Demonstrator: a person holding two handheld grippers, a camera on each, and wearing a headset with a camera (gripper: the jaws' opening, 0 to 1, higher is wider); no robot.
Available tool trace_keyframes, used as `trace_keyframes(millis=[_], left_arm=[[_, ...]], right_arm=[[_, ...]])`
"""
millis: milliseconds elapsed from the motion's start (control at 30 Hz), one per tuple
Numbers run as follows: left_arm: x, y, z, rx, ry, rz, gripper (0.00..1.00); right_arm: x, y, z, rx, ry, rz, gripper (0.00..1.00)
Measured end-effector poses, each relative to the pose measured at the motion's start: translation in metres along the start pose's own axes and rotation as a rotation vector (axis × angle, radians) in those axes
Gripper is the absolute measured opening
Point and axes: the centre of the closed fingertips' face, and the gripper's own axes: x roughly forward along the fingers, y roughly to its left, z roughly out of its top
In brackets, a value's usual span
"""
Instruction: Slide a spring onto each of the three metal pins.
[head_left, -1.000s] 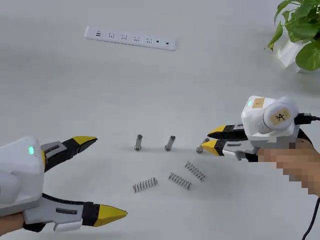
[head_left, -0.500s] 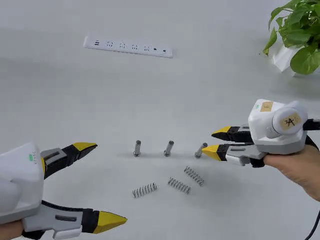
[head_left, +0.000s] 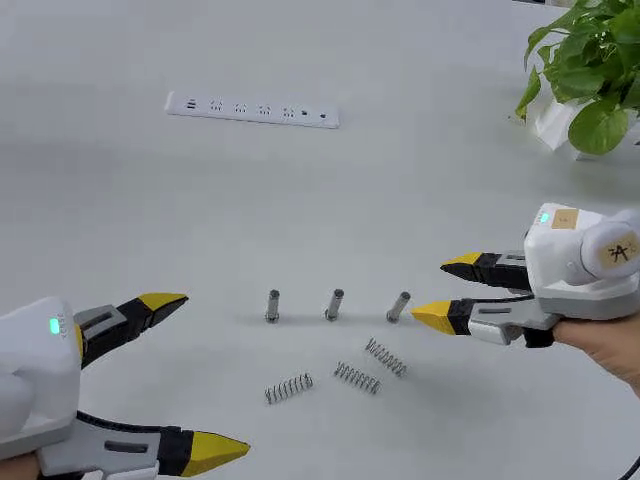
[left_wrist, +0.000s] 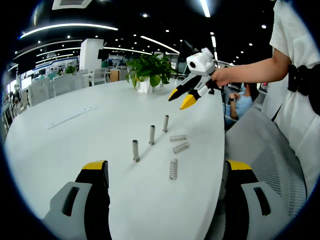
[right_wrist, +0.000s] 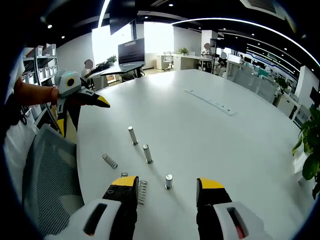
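Note:
Three short metal pins (head_left: 273, 305), (head_left: 335, 304), (head_left: 398, 306) stand in a row on the white table (head_left: 420, 190). Three loose springs (head_left: 289, 388), (head_left: 357, 378), (head_left: 385, 357) lie just in front of them. My right gripper (head_left: 447, 290) hovers open just right of the right-hand pin, holding nothing. In the right gripper view that pin (right_wrist: 169, 181) stands between the jaw tips. My left gripper (head_left: 195, 375) is wide open at the near left, well away from the pins. In the left gripper view the pin row (left_wrist: 152, 135) and a spring (left_wrist: 173, 169) lie ahead.
A white power strip (head_left: 252, 109) lies at the far side of the table. A potted plant (head_left: 585, 70) stands at the far right corner. A mesh chair (right_wrist: 50, 175) stands by the table edge.
My right gripper has drawn back to the right, off the right-hand pin, and its jaws have spread wider. The left gripper has stayed about where it was.

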Motion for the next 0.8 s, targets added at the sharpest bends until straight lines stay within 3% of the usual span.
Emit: trace_keyframes(millis=[800], left_arm=[[-0.004,-0.014,0.005,0.023,0.039,0.010,0.95]], right_arm=[[-0.049,0.017,-0.042,0.043,-0.070,-0.015,0.72]])
